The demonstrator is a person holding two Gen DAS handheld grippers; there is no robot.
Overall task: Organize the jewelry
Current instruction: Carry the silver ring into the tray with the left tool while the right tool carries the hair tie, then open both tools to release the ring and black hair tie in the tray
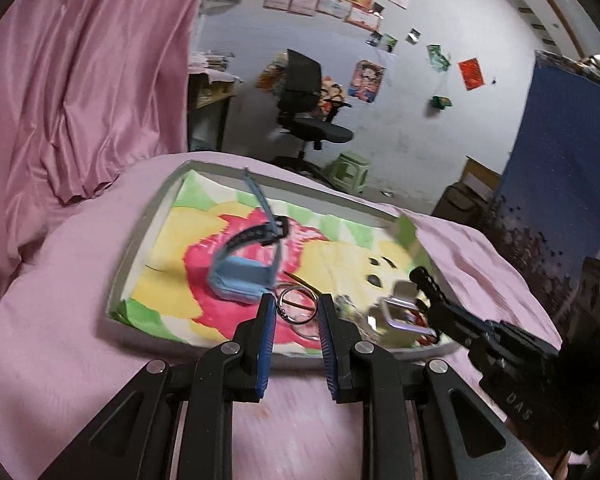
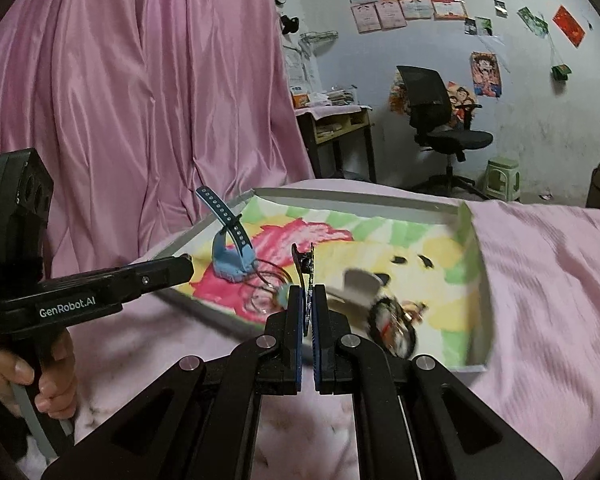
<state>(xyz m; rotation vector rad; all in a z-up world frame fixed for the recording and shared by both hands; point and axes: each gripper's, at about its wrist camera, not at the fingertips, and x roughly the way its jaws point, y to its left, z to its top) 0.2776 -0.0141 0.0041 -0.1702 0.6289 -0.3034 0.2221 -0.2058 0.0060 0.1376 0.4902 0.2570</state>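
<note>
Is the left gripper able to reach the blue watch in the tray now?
Probably yes. The left gripper holds nothing, and the blue watch lies just ahead; only thin metal rings lie beside its path.

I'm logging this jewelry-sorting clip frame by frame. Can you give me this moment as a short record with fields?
setting: shallow tray lined with a cartoon-print cloth, on a pink sheet
left gripper: jaws apart, nothing between the pads
right gripper: shut on a black strap that stands up from its fingertips
blue watch: in the tray, one strap end raised
metal rings: in the tray, beside the blue watch
other items: blurred pieces at the tray's right end, not identifiable
</note>
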